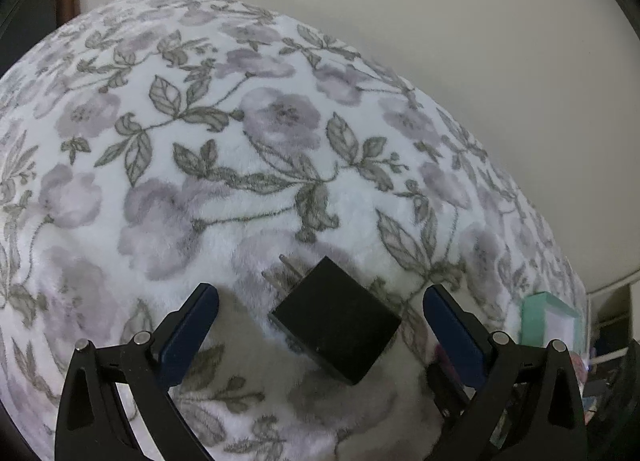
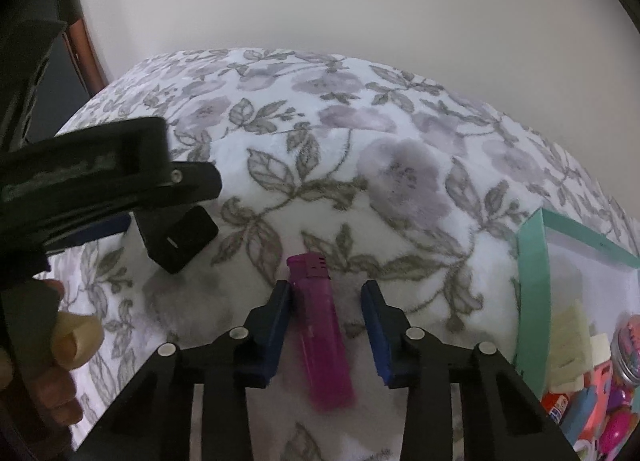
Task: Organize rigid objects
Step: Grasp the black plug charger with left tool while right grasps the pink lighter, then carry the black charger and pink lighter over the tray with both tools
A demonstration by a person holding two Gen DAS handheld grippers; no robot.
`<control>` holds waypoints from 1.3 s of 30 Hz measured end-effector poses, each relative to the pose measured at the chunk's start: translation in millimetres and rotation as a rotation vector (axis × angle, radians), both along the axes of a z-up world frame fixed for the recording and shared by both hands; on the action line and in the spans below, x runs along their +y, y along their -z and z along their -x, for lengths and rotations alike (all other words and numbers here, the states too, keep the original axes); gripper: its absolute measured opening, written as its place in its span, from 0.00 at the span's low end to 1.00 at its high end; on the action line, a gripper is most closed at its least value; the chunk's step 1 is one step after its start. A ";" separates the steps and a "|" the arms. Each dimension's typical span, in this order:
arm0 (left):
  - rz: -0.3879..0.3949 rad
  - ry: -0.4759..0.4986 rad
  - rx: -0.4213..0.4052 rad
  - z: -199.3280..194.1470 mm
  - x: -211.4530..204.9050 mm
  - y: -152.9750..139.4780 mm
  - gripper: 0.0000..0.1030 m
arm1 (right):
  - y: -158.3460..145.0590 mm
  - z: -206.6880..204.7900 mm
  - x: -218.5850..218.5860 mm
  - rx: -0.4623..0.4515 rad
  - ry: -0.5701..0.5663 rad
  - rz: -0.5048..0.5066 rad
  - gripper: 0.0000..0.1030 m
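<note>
Both grippers are lining up pickups on the floral blanket [image 1: 280,61]. Left gripper [image 1: 320,301]: fingers spread, straddling the black plug adapter [image 1: 338,323], not touching. Right gripper [image 2: 326,297]: fingers spread around the purple lighter [image 2: 322,337], left finger touching it; next, closing and carrying toward the teal-rimmed bin [image 2: 532,261].

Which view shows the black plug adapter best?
Left wrist: the black plug adapter lies whole, prongs visible, between the open left gripper. The right wrist view shows it partly hidden behind that gripper.

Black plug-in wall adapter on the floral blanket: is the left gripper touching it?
Apart. The left wrist view shows the black plug-in wall adapter lying between the left gripper's open blue fingers, with floral blanket visible on both sides.
</note>
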State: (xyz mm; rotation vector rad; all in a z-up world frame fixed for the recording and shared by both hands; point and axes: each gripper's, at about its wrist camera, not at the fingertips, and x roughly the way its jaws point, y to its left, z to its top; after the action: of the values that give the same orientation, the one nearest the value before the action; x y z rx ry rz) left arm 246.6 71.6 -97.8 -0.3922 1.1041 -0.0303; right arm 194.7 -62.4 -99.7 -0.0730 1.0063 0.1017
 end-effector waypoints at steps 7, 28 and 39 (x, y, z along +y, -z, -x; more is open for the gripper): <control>-0.073 -0.006 0.008 -3.3 -5.2 0.2 0.84 | -0.6 5.5 -7.1 0.003 0.004 -0.015 0.34; -0.145 0.135 -0.003 -5.8 -28.4 1.0 0.51 | -1.2 21.8 -26.2 -0.013 0.056 -0.098 0.21; -0.081 0.080 -0.051 2.6 -11.3 -26.2 0.45 | -6.9 31.3 -44.6 0.006 0.122 -0.179 0.20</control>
State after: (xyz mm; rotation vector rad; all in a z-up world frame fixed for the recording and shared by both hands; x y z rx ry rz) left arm 244.0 60.3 -71.6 -0.2728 1.0671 -0.0655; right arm 163.3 -107.0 -92.9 0.1519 1.0016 0.0803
